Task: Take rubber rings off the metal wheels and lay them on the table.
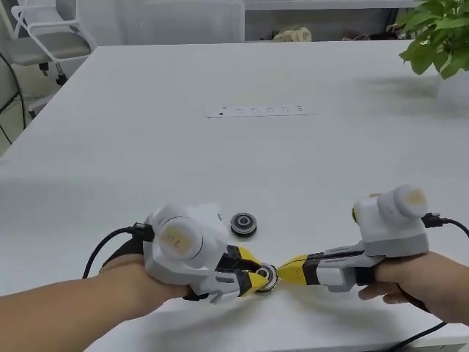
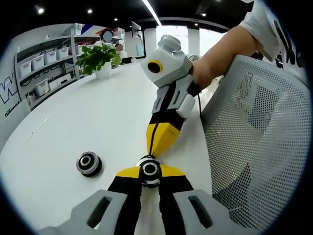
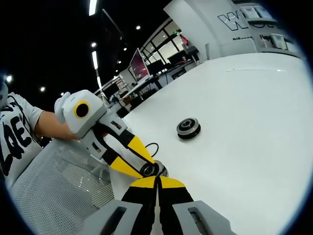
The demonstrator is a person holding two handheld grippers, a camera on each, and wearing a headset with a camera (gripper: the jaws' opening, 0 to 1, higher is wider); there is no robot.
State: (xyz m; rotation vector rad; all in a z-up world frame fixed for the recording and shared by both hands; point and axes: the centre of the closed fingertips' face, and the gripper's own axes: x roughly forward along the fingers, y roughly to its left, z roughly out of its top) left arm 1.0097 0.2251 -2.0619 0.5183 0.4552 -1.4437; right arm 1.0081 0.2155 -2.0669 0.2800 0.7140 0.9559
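Low in the centre of the head view, the left claw [image 1: 258, 279] is pinching a small metal wheel [image 1: 267, 276] between its yellow tips, just above the white surface [image 1: 146, 132]; in the left gripper view the wheel sits squarely between those tips at the bottom centre. The right claw [image 1: 287, 270] comes in from the right of the frame with its tips pressed together, their point touching the held wheel's rim; whether any rubber is caught between them I cannot tell. A second wheel [image 1: 243, 224] lies flat on the surface just above and to the left of the claws, apart from both, with its dark outer ring [image 2: 89, 174] on. A power strip [image 1: 260, 111] lies further up the frame; a green plant [image 1: 436, 37] fills the upper right corner.
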